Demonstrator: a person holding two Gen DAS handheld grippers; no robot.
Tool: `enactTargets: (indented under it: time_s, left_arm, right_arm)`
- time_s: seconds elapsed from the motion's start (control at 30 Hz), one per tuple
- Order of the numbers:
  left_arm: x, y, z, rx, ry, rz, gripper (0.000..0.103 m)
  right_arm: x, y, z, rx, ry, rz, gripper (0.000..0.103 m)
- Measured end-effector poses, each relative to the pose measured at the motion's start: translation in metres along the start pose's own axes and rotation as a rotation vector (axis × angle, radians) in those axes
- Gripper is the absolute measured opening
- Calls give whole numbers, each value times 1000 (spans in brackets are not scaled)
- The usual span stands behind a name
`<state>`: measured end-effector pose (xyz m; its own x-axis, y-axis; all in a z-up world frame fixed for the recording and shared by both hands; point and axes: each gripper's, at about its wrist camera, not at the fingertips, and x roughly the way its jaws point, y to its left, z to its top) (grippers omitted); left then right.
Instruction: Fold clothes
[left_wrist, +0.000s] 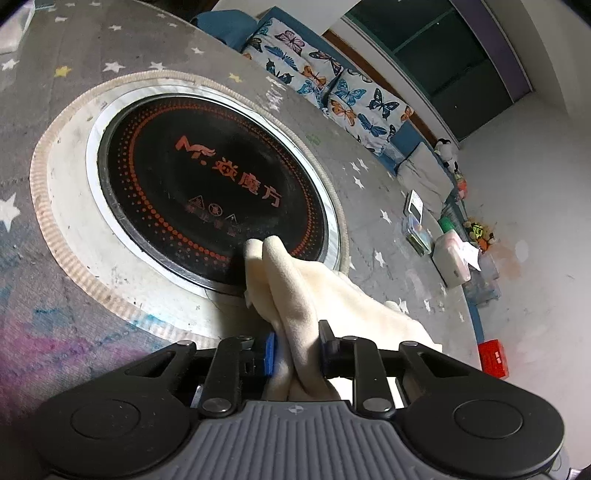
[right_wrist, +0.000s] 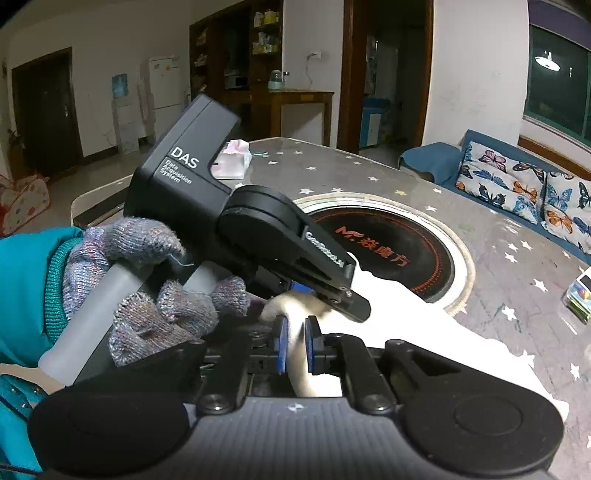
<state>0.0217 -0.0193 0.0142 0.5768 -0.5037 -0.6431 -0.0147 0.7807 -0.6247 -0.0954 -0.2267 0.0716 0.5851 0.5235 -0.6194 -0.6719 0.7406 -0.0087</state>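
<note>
Cloth first: the cream-coloured soft fleece garment (left_wrist: 295, 295) is pinched between the blue pads of your left gripper (left_wrist: 297, 350), its bunched end reaching onto the near edge of the round black glass cooktop (left_wrist: 207, 184). Your right gripper (right_wrist: 298, 345) is likewise clamped on a fold of that same garment (right_wrist: 424, 332), which spreads flat to the right over the table. Your left hand (right_wrist: 147, 280), in a grey knitted glove with a teal sleeve, holds the other black handset just beyond, marked "DAS Data Acquisition System".

The round grey tabletop with white stars (left_wrist: 92, 55) carries the cooktop sunk in its middle, ringed in steel and printed in orange with "Mr." and Chinese characters above small warning symbols. On the far side of the table a pink-and-white tissue pack (right_wrist: 232, 160) sits; at the right edge lies a stack of coloured cards (right_wrist: 581, 299).

Beyond the table, to the right, a blue sofa with butterfly-print cushions (right_wrist: 517, 181) stands under a dark window. Farther left are a wooden cabinet (right_wrist: 291, 107) and a white fridge (right_wrist: 164, 81).
</note>
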Motion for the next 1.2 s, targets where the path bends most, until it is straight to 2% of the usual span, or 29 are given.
enactTargets:
  time_s: [0.17, 0.37, 0.43, 0.57, 0.83, 1.2]
  left_arm:
    - [1, -1, -1, 11, 1, 15, 24]
    - [1, -4, -3, 31, -8, 34, 24]
    - [0, -6, -4, 44, -13, 41, 24]
    - [0, -11, -6, 76, -24, 56, 24]
    - [1, -15, -7, 113, -32, 82, 24]
    - [3, -16, -8, 134, -30, 94, 25]
  right_arm:
    - [-8, -13, -6, 38, -2, -35, 15]
    - [-20, -43, -16, 106, 2, -140, 18]
    - [-23, -56, -24, 155, 2, -169, 19]
    - [-28, -84, -39, 257, 3, -227, 31]
    - [-37, -139, -68, 460, 4, -342, 35]
    - [-38, -172, -89, 606, -20, -402, 40]
